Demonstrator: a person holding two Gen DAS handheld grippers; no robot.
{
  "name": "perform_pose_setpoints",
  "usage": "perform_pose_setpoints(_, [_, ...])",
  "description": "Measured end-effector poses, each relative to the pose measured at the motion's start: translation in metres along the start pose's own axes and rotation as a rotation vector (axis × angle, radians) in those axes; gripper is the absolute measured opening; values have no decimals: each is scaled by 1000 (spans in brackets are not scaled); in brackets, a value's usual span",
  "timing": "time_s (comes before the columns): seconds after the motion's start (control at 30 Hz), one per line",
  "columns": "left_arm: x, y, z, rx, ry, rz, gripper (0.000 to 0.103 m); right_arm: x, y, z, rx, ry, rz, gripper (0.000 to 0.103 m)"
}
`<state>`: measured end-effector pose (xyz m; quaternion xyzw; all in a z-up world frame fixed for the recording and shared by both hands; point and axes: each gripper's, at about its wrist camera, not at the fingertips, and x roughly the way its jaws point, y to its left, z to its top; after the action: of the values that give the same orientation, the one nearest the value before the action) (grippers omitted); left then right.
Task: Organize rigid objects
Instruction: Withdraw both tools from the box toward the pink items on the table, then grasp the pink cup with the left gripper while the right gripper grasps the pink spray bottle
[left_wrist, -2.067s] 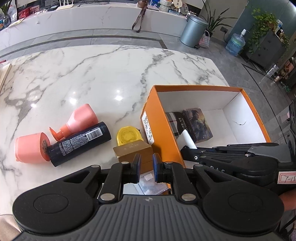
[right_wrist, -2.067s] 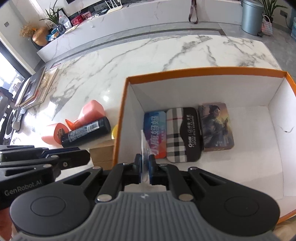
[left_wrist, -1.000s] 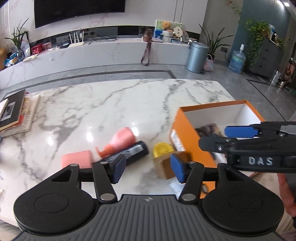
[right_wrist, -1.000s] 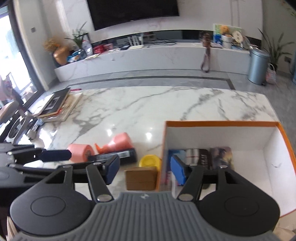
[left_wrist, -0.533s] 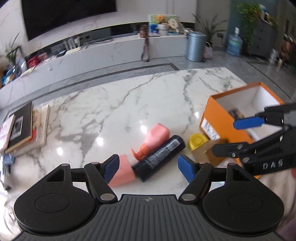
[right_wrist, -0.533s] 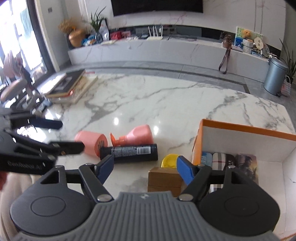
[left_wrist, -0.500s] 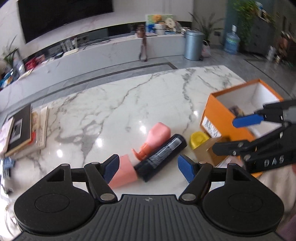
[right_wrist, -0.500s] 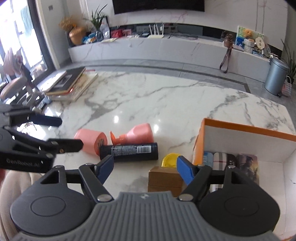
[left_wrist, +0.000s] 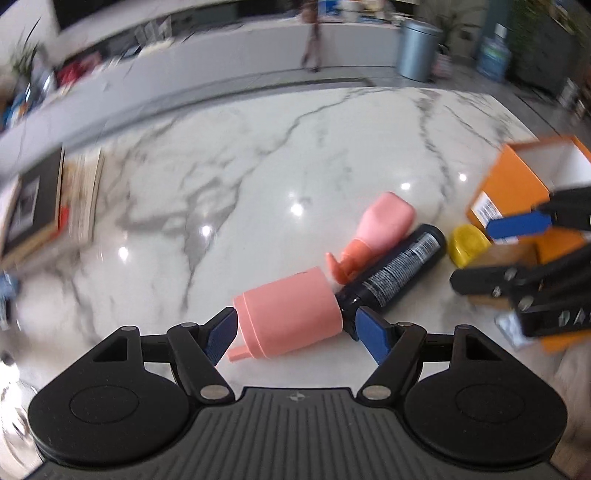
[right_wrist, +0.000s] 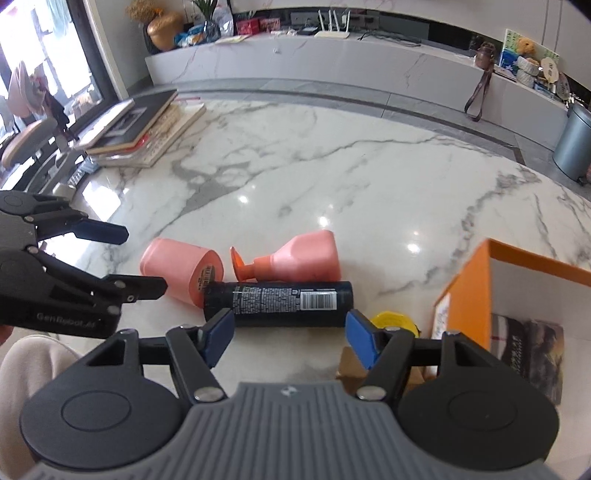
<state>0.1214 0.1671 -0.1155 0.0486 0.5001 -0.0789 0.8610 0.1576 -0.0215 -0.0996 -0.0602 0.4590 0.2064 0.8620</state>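
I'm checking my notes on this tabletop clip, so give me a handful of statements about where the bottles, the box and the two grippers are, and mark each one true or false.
1. The black cylinder lies on its side on the marble table. True.
2. The left gripper is clamped shut on the pink cup. False: its jaws stand open, one on each side of the cup, not pressing it.
3. The pink spray bottle stands upright. False: it lies on its side beyond the black cylinder.
4. The orange box is open, with items inside. True.
5. The right gripper holds nothing. True: its jaws are open, near the cylinder.
6. The yellow lid sits inside the box. False: it is on the table beside it.
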Motion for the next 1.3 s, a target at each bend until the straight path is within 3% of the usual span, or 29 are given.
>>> perform_pose_setpoints(0.1, [9,15,-1,-189,53,24,87,15,0,7,14,29,-25,66])
perform_pose_setpoints(0.23, [12,47,-8,-575,87,-98,87,32,2,21,2,30,-15,62])
perform_pose_setpoints(0.3, [9,55,-13,-725,73,-112,87,39,8,29,-43,22,-17,60])
perform_pose_setpoints(0.47, [21,65,-16,-957,119,-65,88,58,20,43,-189,30,-33,60])
perform_pose_setpoints(0.63, [36,59,-5,-959,155,-7,88,76,30,44,-334,57,-36,59])
perform_pose_setpoints(0.8, [51,60,1,-995,186,-16,88,87,35,40,-406,40,-49,61])
perform_pose_setpoints(0.9, [64,59,5,-1003,208,-44,82,91,41,39,-495,28,-59,63])
perform_pose_setpoints(0.97, [72,58,8,-978,230,-41,71,95,45,38,-573,22,-68,64])
perform_pose_setpoints(1.03, [73,56,14,-913,223,-21,64,100,47,38,-633,23,-88,66])
perform_pose_setpoints(1.17, [75,53,22,-730,240,-7,63,105,51,36,-700,29,-94,64])
perform_pose_setpoints(1.27, [76,51,26,-564,266,-26,63,105,53,35,-722,13,-100,58])
perform_pose_setpoints(1.3, [76,50,27,-512,274,-34,63,105,52,36,-723,10,-88,52])
